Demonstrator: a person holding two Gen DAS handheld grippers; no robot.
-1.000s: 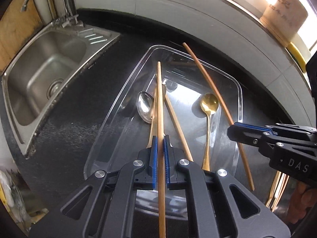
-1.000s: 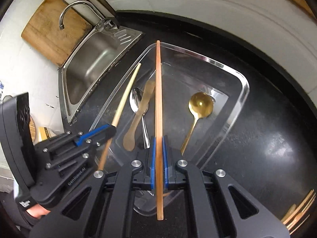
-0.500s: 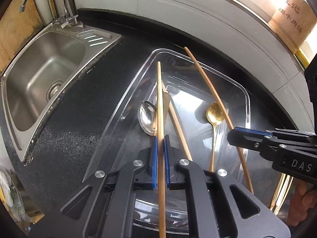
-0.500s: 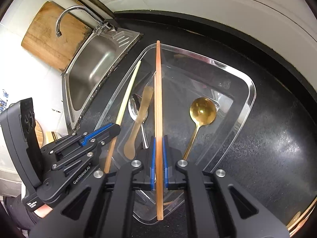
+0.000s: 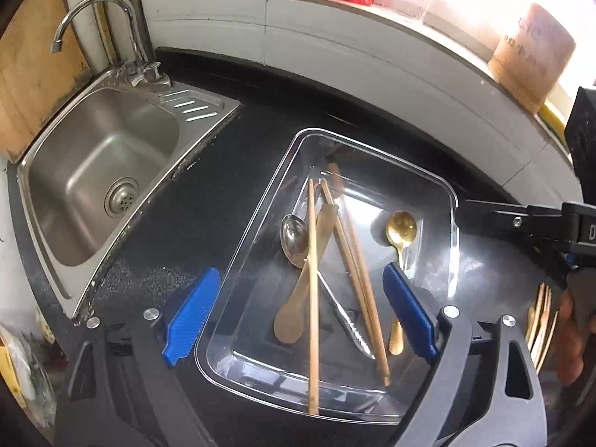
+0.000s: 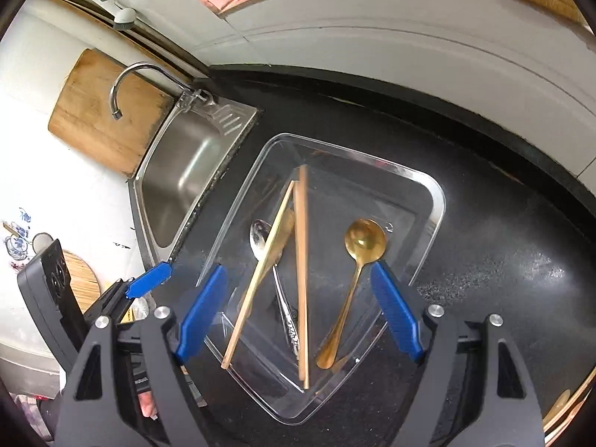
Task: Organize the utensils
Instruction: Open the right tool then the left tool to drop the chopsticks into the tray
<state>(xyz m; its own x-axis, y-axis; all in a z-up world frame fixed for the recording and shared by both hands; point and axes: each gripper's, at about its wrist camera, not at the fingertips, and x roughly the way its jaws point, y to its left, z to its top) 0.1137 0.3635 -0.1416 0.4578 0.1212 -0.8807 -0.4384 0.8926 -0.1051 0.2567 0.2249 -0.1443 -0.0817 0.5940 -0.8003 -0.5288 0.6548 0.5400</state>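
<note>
- Left wrist view: the left gripper (image 5: pixel 300 314) hangs spread wide and empty above the clear rectangular plastic tray (image 5: pixel 257 223) on the black speckled countertop (image 5: pixel 186 205).
- In the tray lie a pale wooden chopstick (image 5: pixel 313 290), a darker reddish-brown chopstick (image 5: pixel 357 279), a flat wooden spatula (image 5: pixel 301 287), a silver metal spoon (image 5: pixel 294 240) and a gold metal spoon (image 5: pixel 400 231). The pale chopstick crosses over the spatula and the silver spoon, so I judge it could roll or pivot if nudged.
- More wooden utensils (image 5: pixel 540 316) wait on the counter at the right; reaching for them low could clip the tray's rim and slide the light tray.
- Right wrist view: the right gripper (image 6: pixel 300 311) is likewise released, holding nothing, over the tray's near end.
- The pale chopstick's near tip (image 6: pixel 227 363) sits over the tray's edge, so it may tip out.
- The stainless steel sink (image 6: pixel 186 178) is just beside the tray; a shoved tray risks sliding toward it.
</note>
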